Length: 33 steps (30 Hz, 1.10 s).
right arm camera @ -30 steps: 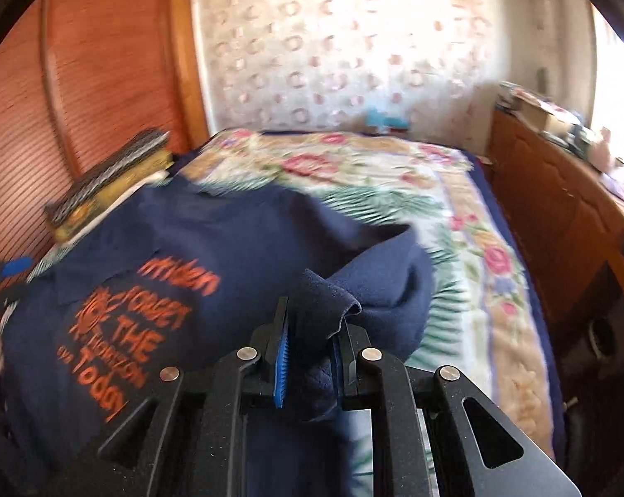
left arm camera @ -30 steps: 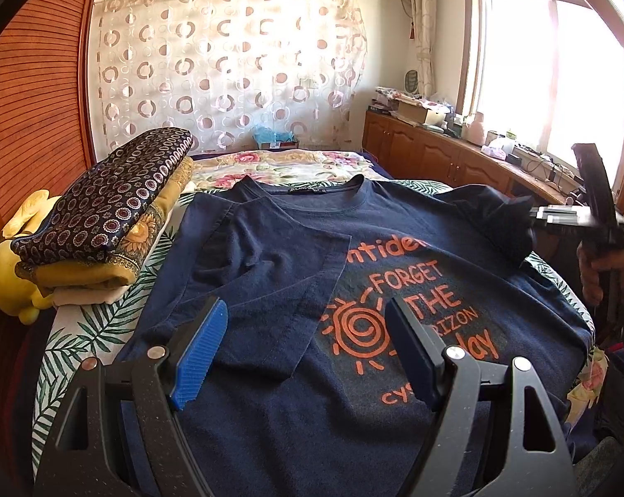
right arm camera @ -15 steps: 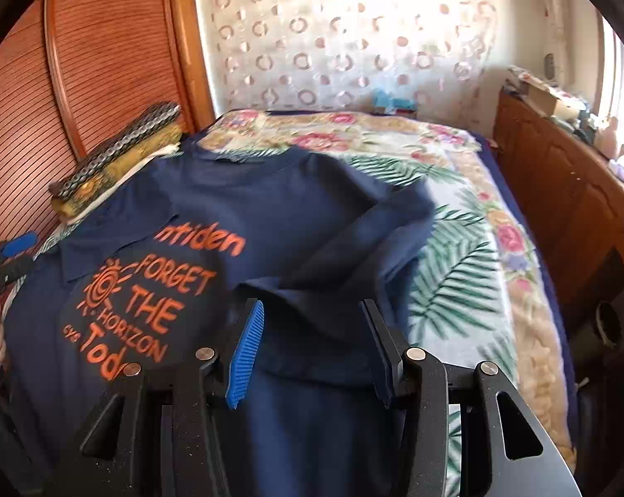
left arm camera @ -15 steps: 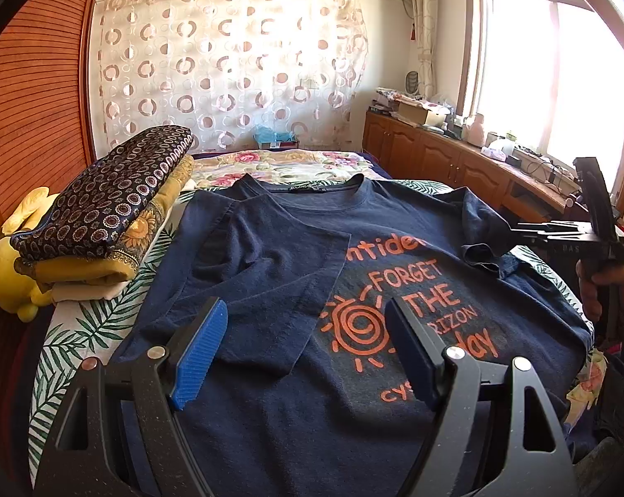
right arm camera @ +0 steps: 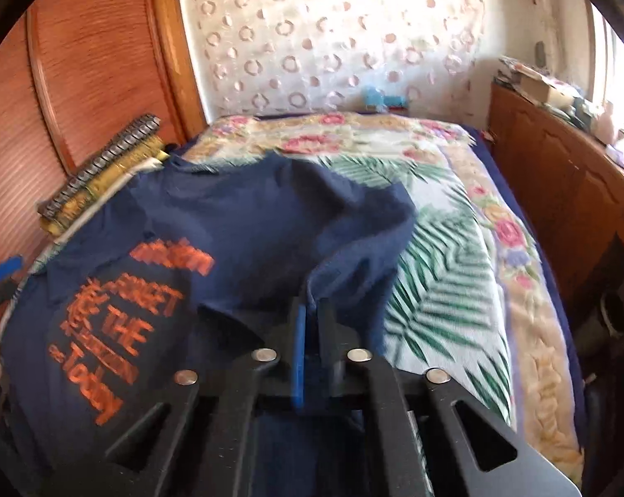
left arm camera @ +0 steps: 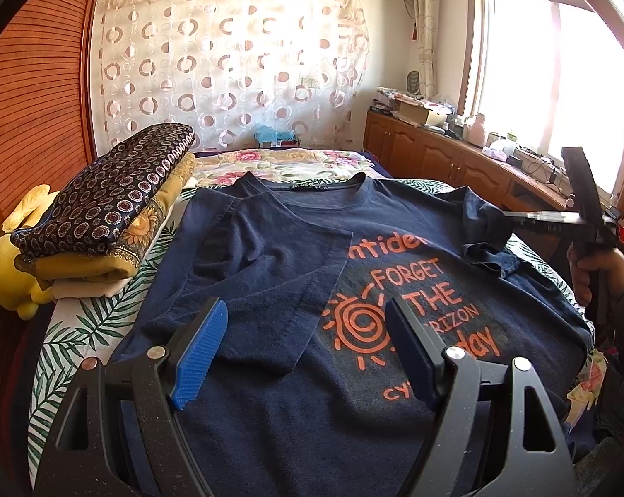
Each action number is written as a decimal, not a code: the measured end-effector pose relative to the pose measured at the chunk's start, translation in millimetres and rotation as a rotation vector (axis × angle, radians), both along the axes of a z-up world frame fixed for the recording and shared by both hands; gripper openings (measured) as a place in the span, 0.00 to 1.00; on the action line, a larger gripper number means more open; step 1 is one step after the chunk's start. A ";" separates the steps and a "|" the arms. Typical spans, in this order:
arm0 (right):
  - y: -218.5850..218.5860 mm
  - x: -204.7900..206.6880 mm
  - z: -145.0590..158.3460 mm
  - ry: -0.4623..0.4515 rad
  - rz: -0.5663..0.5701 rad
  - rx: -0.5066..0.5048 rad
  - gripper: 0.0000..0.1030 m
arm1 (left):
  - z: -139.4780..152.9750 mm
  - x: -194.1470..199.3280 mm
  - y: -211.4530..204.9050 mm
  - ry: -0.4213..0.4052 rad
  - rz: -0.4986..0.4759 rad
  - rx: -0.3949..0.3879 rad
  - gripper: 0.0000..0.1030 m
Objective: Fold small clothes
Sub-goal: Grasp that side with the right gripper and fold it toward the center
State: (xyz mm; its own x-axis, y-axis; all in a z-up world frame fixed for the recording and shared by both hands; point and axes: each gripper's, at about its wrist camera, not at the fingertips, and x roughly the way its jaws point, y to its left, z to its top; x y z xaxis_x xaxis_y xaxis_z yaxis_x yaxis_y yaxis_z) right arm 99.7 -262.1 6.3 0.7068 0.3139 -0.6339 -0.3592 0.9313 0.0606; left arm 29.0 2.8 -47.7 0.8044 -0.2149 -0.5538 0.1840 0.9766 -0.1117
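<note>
A navy T-shirt [left arm camera: 270, 273] with orange print lies face up on the bed; it also shows in the right wrist view [right arm camera: 237, 223]. Its left sleeve side is folded inward over the chest. My left gripper [left arm camera: 303, 356] is open and empty, held just above the shirt's lower middle. My right gripper [right arm camera: 312, 331] is shut on the shirt's right sleeve fabric [right arm camera: 353, 240] and lifts it off the bed. In the left wrist view the right gripper [left arm camera: 519, 217] sits at the shirt's right edge with the bunched sleeve [left arm camera: 483, 232] beside it.
A stack of folded patterned bedding [left arm camera: 104, 211] and a yellow plush toy [left arm camera: 18, 256] lie at the bed's left. A floral and leaf-print bedsheet [right arm camera: 444, 256] covers the bed. A wooden cabinet [left arm camera: 456, 161] with clutter runs along the right wall under the window.
My right gripper, shut on the sleeve a second ago, opened half a second ago and has now shut again on the sleeve fabric. The left gripper has not moved.
</note>
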 end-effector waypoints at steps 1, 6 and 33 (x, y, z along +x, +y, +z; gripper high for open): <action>3.5 2.6 4.0 -0.007 0.013 0.004 0.04 | -0.2 -0.1 0.8 0.001 0.003 -0.001 0.77; 21.6 17.0 19.8 -0.030 0.064 0.004 0.03 | 0.8 -1.7 6.8 -0.004 0.012 -0.008 0.77; 60.6 43.0 -2.0 0.011 0.112 -0.137 0.26 | -5.7 -1.1 8.1 0.008 0.013 -0.022 0.77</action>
State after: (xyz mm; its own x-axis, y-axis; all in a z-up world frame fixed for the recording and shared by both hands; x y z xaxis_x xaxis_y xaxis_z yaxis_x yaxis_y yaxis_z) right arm 142.7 -201.5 4.3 0.6649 0.3007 -0.6837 -0.4612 0.8853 -0.0592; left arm 27.8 10.8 -53.4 0.8028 -0.2169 -0.5554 0.1707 0.9761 -0.1344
